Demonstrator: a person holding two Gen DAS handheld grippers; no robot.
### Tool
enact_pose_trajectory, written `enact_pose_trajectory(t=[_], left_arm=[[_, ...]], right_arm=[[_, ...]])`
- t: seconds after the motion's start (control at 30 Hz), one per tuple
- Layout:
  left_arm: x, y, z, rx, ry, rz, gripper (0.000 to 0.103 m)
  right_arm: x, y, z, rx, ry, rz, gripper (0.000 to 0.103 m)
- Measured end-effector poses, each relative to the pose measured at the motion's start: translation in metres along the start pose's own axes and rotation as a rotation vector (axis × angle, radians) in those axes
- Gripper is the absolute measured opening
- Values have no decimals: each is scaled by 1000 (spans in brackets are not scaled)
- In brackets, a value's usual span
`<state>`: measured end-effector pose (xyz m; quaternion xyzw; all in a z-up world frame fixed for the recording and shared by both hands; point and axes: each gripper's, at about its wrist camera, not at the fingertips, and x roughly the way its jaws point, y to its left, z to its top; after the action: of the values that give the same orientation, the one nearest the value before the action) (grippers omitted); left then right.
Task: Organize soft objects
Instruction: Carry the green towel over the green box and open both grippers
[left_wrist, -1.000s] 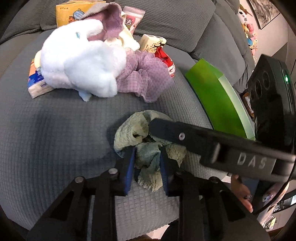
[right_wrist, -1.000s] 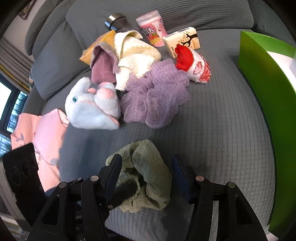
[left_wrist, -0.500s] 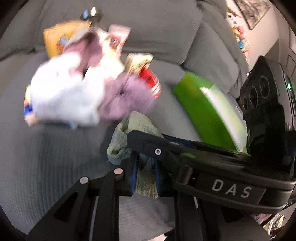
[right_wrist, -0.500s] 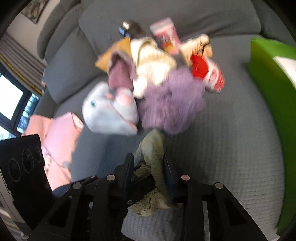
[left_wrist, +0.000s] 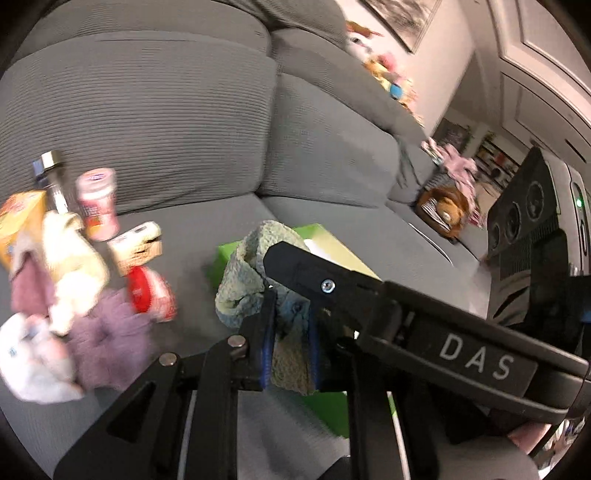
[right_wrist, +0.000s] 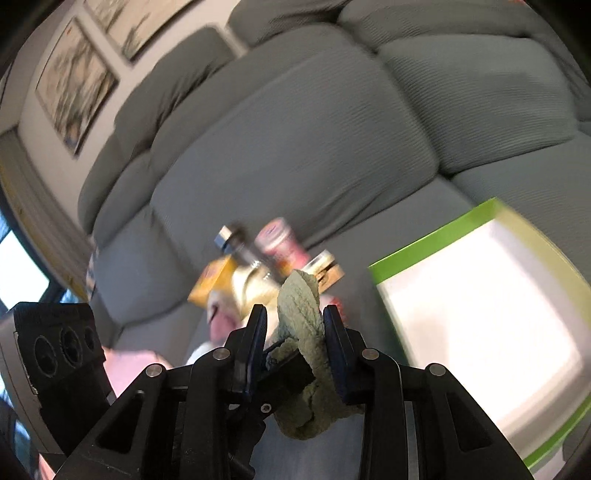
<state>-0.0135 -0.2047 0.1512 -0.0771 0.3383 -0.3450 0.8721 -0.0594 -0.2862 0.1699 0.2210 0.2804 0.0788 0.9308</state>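
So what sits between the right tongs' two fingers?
The green cloth, pinched between the right tongs, with a left-tong finger poking in below; the right wrist view shows it.

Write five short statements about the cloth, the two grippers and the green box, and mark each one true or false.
1. Both grippers are shut on the green cloth. True: left gripper, right gripper.
2. The green box is full of toys. False: its white inside shows nothing in it.
3. The cloth lies flat on the sofa. False: it is held up off the seat.
4. A pink bottle stands near the sofa back. True.
5. The purple cloth is in the box. False: it lies on the seat.
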Motion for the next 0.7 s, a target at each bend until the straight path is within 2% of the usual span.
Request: enact_pose_trajectory(t=[0.1,0.3,0.43,0.53,0.6,0.67,0.7], left_arm=[[20,-12,-6,24,32,-43,12],[62,-20,-12,1,117,-137,13],[78,-22,-19,-11,178,-156,13],[85,-24,-23,-11,202,-146,18],[88,-25,-25,-2,212,-119,36],[85,-26,-26,14,209,-101,47],[84,-25,-26,18,204,-96,53]], right_arm=[[-3,-29,-1,73,-22,-42,35],[-5,-67,-4,156,-33,-142,35],[1,-86,-7,204,-14,-210,35],[5,-93,-9,221,-5,-254,35],[3,-97,-9,230,-10,-280,35],[3,-100,-10,231,-8,-316,35],[3,-101,-10,233,-4,-346,40]])
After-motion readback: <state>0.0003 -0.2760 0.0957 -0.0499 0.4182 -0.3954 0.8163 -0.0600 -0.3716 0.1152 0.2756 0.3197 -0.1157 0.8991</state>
